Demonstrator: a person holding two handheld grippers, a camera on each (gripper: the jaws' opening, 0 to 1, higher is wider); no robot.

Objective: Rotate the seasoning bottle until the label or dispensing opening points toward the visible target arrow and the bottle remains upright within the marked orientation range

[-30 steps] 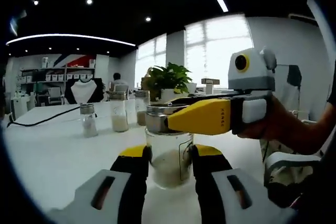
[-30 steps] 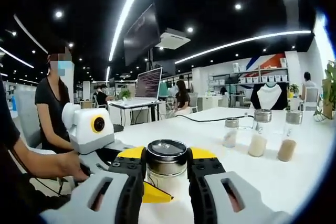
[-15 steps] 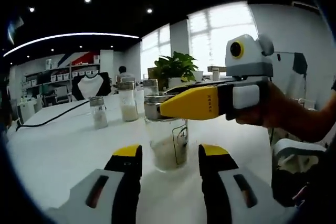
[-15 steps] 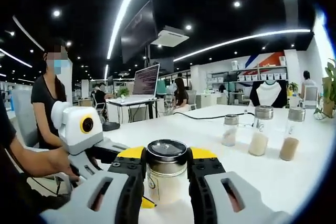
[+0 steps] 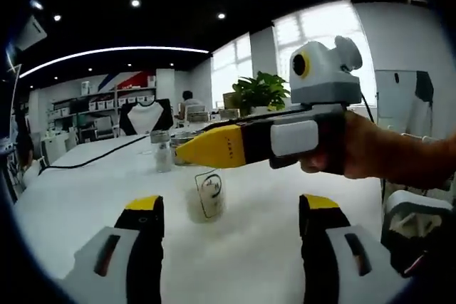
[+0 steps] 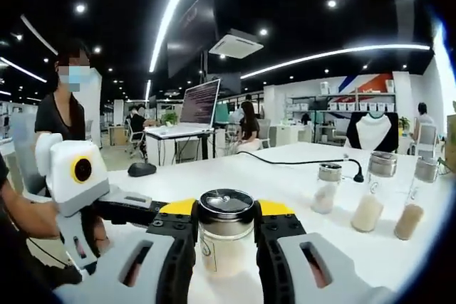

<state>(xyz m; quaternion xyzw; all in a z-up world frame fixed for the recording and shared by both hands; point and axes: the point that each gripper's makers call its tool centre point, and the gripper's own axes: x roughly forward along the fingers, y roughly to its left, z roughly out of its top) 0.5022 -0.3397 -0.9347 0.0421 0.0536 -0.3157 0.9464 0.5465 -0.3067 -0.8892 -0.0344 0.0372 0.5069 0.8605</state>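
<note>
A glass seasoning bottle with pale powder and a small label stands upright on the white table. My left gripper is open, its jaws wide apart and drawn back short of the bottle. My right gripper, held in a hand, reaches in from the right at the height of the bottle's top. In the right gripper view, my right gripper is shut on the bottle's metal lid, with the glass body below. The left gripper shows at the left, apart from the bottle.
Three more seasoning bottles stand in a row farther along the table. A black cable crosses it and a plant stands behind. A person stands at the left, near a laptop desk.
My left gripper has opened, let go of the bottle's body and drawn back from it. My right gripper has stayed shut on the lid.
</note>
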